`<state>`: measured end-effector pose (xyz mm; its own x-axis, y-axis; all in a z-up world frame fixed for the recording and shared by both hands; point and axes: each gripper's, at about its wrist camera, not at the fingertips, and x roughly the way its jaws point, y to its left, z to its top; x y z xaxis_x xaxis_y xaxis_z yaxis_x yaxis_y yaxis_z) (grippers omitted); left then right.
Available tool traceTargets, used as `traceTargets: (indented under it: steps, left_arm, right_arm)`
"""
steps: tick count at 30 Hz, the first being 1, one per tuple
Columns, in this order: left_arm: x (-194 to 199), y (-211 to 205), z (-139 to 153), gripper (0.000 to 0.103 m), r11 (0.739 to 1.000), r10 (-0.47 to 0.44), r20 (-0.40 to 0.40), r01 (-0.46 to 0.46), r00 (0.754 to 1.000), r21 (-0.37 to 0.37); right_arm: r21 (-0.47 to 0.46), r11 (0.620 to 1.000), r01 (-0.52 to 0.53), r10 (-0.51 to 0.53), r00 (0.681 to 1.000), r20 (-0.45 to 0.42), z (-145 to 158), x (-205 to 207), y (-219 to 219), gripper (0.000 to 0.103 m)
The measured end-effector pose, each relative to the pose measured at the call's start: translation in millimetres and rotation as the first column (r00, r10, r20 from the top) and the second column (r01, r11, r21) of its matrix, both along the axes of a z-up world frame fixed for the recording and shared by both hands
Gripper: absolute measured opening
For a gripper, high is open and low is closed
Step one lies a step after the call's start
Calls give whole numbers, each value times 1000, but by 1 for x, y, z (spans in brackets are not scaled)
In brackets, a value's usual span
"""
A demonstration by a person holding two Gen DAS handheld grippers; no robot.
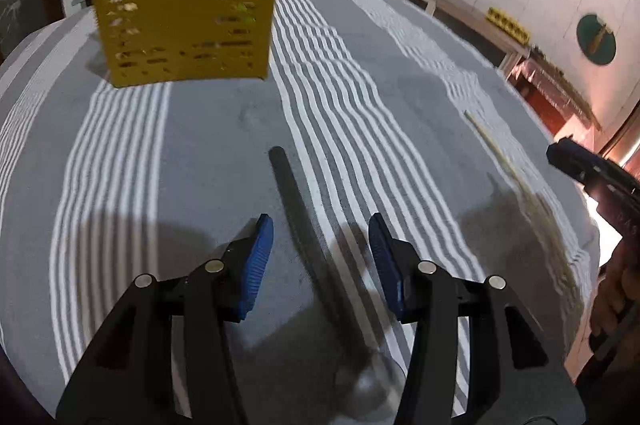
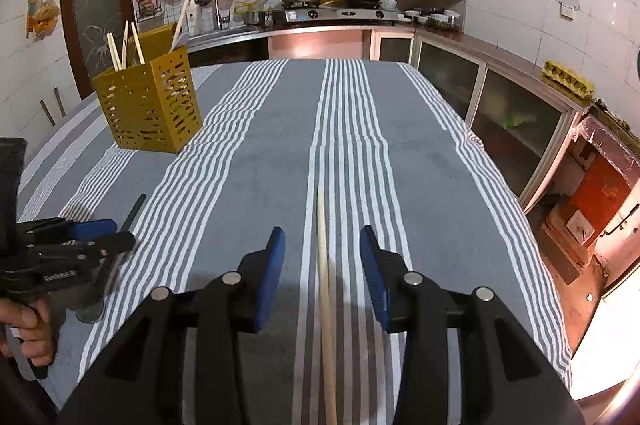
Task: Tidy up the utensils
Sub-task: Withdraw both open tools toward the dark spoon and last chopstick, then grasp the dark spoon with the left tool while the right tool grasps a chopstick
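Utensils lie flat on the striped cloth [image 2: 420,161]: a dark ladle [image 1: 298,221] between the wide-open left gripper [image 1: 320,261] fingers, a wooden chopstick [image 2: 325,281] between the equally open right gripper [image 2: 322,273] fingers (neither grasped), the yellow holder [image 2: 150,107] well beyond

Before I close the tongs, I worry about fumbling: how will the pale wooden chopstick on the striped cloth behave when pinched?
The pale wooden chopstick looks thin and straight, so probably stiff and light. Being slender, it may roll or pivot between the open right tongs.
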<state>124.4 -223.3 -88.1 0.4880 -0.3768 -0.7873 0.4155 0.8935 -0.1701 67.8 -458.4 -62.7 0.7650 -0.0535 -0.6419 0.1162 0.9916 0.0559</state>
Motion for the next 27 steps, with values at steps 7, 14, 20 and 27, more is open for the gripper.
traceTargets:
  steps: [7, 14, 20, 27]
  left_arm:
    - [15, -13, -4, 49, 998, -13, -31, 15, 999, 69]
    - [18, -24, -5, 43, 992, 49, -7, -48, 999, 121]
    - [30, -18, -3, 9, 991, 78, -24, -75, 997, 111]
    - [37, 2, 2, 7, 998, 64, -91, -63, 994, 7]
  right_arm:
    - [-8, 999, -50, 49, 994, -102, -17, 26, -1, 39]
    - [-4, 995, -98, 95, 972, -213, -41, 57, -1, 36]
    - [-2, 990, -138, 133, 961, -241, -47, 66, -1, 8]
    - [19, 995, -95, 96, 981, -166, -34, 64, -5, 7]
